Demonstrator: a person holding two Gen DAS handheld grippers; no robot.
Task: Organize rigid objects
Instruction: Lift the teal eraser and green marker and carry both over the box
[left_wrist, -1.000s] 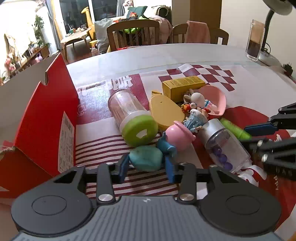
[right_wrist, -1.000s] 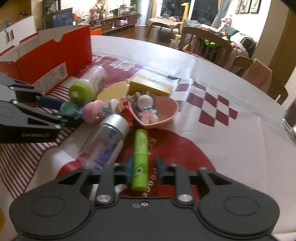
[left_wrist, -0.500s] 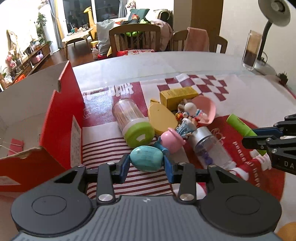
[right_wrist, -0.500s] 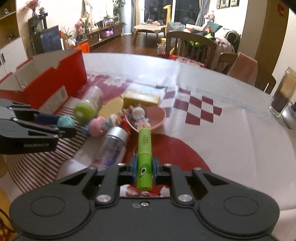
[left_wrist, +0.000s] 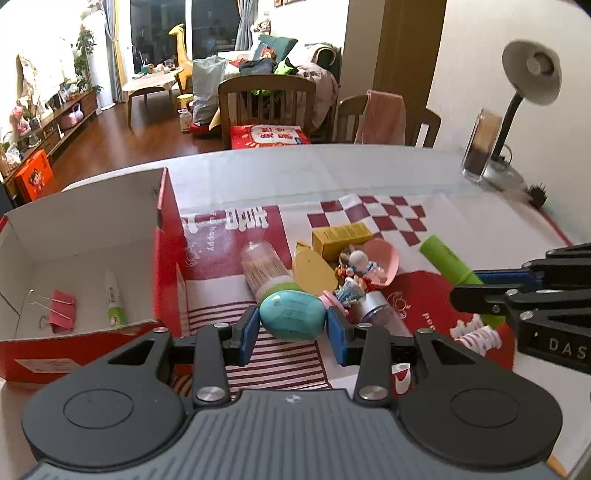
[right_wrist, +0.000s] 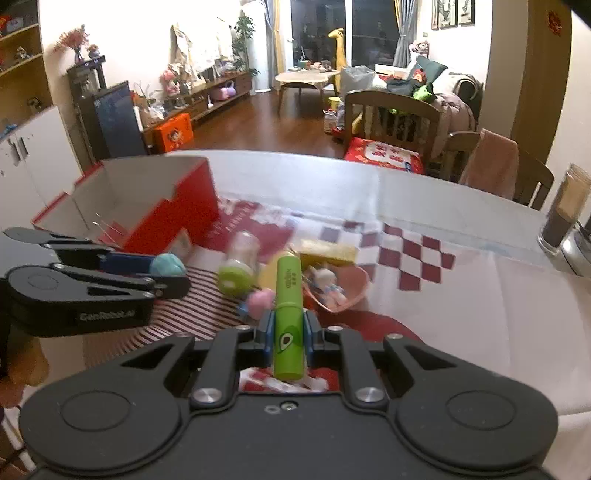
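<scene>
My left gripper (left_wrist: 291, 334) is shut on a teal egg-shaped toy (left_wrist: 291, 314) and holds it above the striped mat, just right of the red box (left_wrist: 164, 258). My right gripper (right_wrist: 289, 338) is shut on a green tube (right_wrist: 289, 317) with an avocado print, lifted above the mat. The tube also shows in the left wrist view (left_wrist: 448, 264). On the mat lies a pile: a clear jar with a green lid (left_wrist: 267, 267), a yellow shape (left_wrist: 312, 269), a yellow carton (left_wrist: 341, 236), a pink heart dish (left_wrist: 384, 258) with small figures, a pink toy and a clear bottle (left_wrist: 380, 314).
The red box holds a red binder clip (left_wrist: 61, 310) and a small white-green tube (left_wrist: 114, 304). A dark glass (left_wrist: 480, 151) and a desk lamp (left_wrist: 532, 77) stand at the far right of the table. Chairs (left_wrist: 266, 103) stand behind it.
Both grippers have risen, each with its object. The left one has moved toward the box, so its inside now shows. The green tube is higher above the mat.
</scene>
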